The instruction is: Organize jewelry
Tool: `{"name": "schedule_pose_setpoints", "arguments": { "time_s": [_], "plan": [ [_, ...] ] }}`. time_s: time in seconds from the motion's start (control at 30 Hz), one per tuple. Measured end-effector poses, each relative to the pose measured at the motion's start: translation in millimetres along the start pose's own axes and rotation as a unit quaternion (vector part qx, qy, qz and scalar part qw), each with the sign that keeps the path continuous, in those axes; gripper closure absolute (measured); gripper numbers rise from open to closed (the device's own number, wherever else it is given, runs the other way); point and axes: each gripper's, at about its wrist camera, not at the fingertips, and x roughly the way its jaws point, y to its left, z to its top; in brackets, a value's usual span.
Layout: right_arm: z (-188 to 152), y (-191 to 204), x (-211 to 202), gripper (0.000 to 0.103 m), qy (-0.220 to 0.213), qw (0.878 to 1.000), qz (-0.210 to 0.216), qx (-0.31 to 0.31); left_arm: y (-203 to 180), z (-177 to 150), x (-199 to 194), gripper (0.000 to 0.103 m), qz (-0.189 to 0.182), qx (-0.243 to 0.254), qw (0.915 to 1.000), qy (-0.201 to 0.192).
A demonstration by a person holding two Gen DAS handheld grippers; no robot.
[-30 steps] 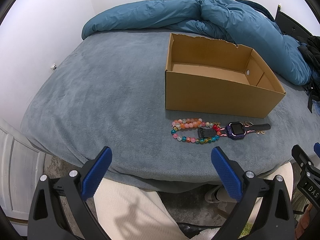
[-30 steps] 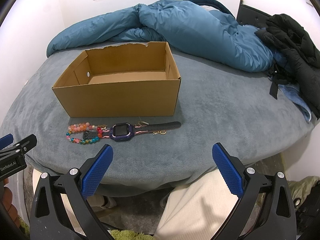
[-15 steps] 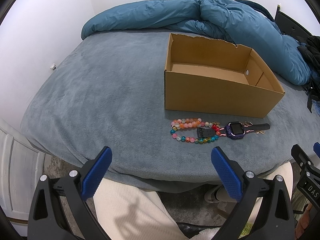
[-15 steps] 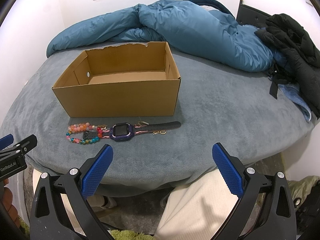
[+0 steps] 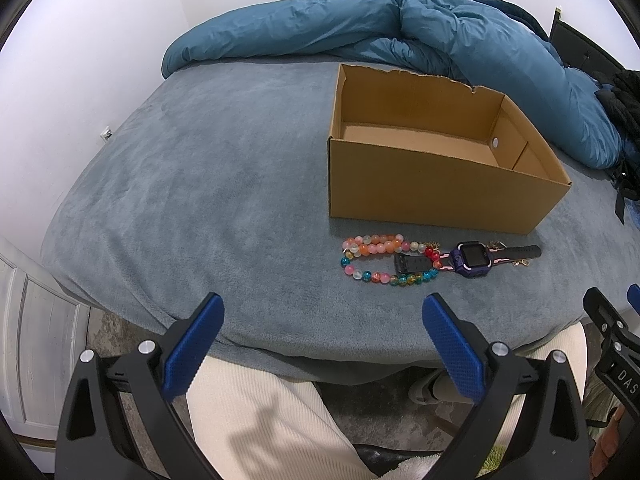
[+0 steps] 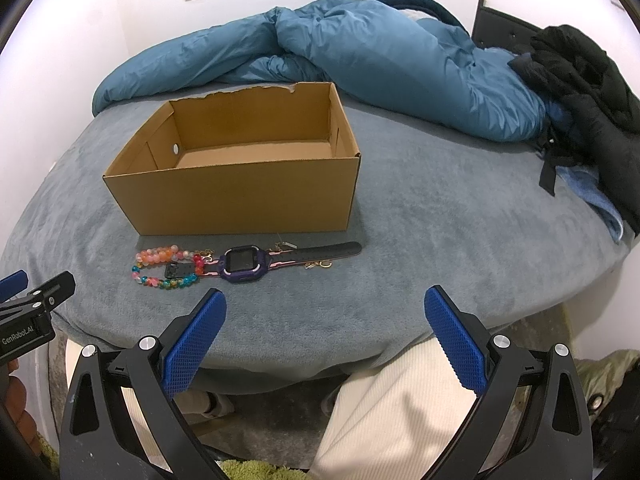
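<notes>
A string of coloured beads [image 5: 380,258] [image 6: 166,266] lies on the grey bed in front of an open cardboard box [image 5: 432,196] [image 6: 240,200]. A purple watch with a black strap [image 5: 472,259] [image 6: 244,266] lies beside the beads, its strap end inside the bead loop. Thin gold chains [image 6: 318,265] lie under the watch. My left gripper [image 5: 322,322] is open and empty, short of the beads at the bed's near edge. My right gripper [image 6: 325,316] is open and empty, short of the watch.
A rumpled blue duvet [image 5: 400,28] [image 6: 360,56] lies behind the box. Black clothing [image 6: 588,92] is piled at the bed's right. The person's white trousers [image 5: 260,420] show below the bed edge [image 5: 280,350]. A white door [image 5: 28,340] stands at the left.
Both views have hardly shifted. The left gripper has crept slightly; nothing was taken hold of or moved on the bed.
</notes>
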Motion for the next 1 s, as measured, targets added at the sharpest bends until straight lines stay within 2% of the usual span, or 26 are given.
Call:
{"name": "schedule_pose_setpoints", "arguments": {
  "time_s": [0.47, 0.67, 0.77, 0.83, 0.9, 1.0],
  "plan": [
    [1.4, 0.5, 14.6, 0.008, 0.009, 1.0, 0.013, 0.005, 3.2, 3.4, 10.2, 0.006, 0.005, -0.001, 1.0, -0.003],
    [7.2, 9.0, 25.7, 0.008, 0.005, 0.999, 0.039, -0.004, 8.9, 7.0, 19.6, 0.006, -0.009, 0.004, 0.9999, -0.013],
    [12.1, 19.4, 33.7, 0.01, -0.001, 0.998, 0.063, -0.018, 15.1, 10.5, 25.6, 0.006, -0.052, 0.001, 0.9983, -0.028],
    [15.5, 26.5, 37.3, 0.014, -0.005, 0.997, 0.078, -0.026, 22.4, 12.3, 29.1, 0.006, -0.108, -0.007, 0.9932, -0.044],
    [18.1, 36.1, 44.2, 0.018, -0.006, 0.995, 0.096, -0.037, 26.5, 13.7, 34.3, 0.006, -0.133, -0.011, 0.9898, -0.049],
    [22.7, 51.2, 56.7, 0.027, -0.003, 0.991, 0.123, -0.054, 29.2, 15.5, 45.2, 0.006, -0.15, -0.013, 0.9875, -0.045]
  ]
}}
